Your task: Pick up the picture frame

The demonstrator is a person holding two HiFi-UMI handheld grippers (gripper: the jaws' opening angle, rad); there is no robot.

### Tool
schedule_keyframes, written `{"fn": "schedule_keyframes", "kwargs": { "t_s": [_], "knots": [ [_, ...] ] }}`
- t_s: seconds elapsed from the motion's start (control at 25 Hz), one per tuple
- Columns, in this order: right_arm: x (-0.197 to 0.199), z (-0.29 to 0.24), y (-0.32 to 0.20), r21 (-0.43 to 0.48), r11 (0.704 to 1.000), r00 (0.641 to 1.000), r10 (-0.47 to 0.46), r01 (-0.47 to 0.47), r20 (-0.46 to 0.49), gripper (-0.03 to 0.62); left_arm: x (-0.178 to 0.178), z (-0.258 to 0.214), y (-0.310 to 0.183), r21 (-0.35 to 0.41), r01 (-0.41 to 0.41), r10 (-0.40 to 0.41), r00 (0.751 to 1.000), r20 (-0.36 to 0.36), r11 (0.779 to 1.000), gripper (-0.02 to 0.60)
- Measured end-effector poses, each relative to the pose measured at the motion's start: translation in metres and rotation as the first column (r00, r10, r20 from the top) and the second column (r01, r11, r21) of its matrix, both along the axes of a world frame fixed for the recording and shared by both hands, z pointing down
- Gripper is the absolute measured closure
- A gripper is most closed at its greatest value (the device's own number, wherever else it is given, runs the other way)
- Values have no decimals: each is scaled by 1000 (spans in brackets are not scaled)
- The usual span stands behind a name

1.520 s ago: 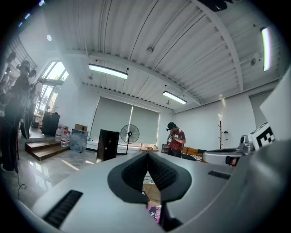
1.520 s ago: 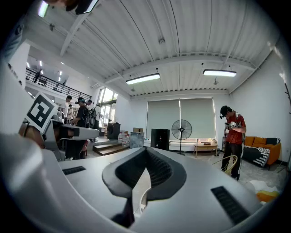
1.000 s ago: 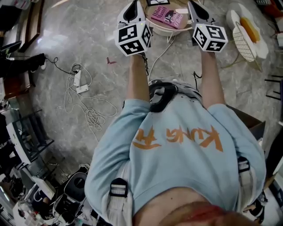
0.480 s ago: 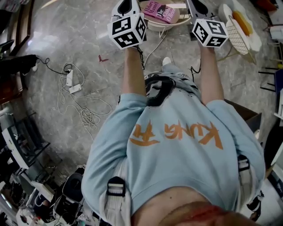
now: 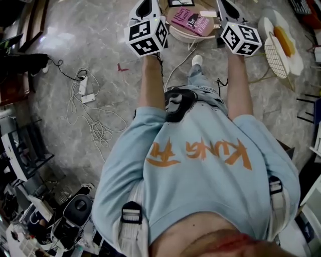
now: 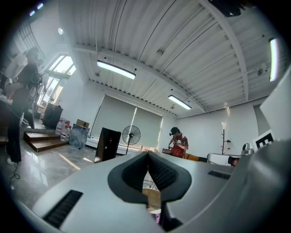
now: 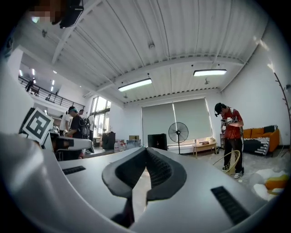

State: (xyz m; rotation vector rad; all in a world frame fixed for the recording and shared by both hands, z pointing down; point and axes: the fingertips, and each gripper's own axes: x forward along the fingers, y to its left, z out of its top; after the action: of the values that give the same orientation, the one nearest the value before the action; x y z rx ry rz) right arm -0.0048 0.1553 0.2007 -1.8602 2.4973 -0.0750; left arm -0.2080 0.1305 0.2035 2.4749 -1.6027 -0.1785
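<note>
Well, both claws are shut and empty, with the picture frame [image 5: 179,2] lying ahead between them.
I hold my left claw [image 6: 148,159] and my right claw [image 7: 145,154] level and side by side, each with its pads pressed together and nothing between them. Ahead, in the gap between the two, sits a small round counter [image 5: 181,34]. A pink book [image 5: 192,21] lies on it, and the dark-edged frame lies just beyond the book, cut off by the head view's top edge. Left of my left claw a white power strip [image 5: 86,93] lies on the grey floor [image 5: 75,60]. Right of my right claw is an egg-shaped white and yellow mat [image 5: 284,32].
</note>
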Motion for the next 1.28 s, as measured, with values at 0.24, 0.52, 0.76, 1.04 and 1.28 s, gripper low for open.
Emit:
{"fn": "schedule_keyframes", "kwargs": {
  "t_s": [0.24, 0.52, 0.76, 1.04, 1.28],
  "knots": [
    [26, -13, -55, 44, 999, 996, -9, 5, 89, 595, 8, -5, -44, 11, 43, -43, 999, 21, 999, 561],
    [57, -10, -119, 20, 1000, 992, -26, 24, 127, 595, 35, -8, -100, 2, 86, -86, 996, 26, 996, 561],
    [103, 2, -172, -19, 1000, 991, -19, 22, 131, 595, 80, 4, -151, -39, 87, -84, 994, 64, 995, 561],
    [181, 26, -234, -76, 997, 987, 22, -9, 160, 595, 147, 22, -218, -78, 62, -54, 993, 102, 995, 561],
    [232, 35, -281, -100, 995, 985, 42, -25, 168, 595, 198, 23, -257, -54, 52, -45, 992, 120, 997, 561]
  ]
}}
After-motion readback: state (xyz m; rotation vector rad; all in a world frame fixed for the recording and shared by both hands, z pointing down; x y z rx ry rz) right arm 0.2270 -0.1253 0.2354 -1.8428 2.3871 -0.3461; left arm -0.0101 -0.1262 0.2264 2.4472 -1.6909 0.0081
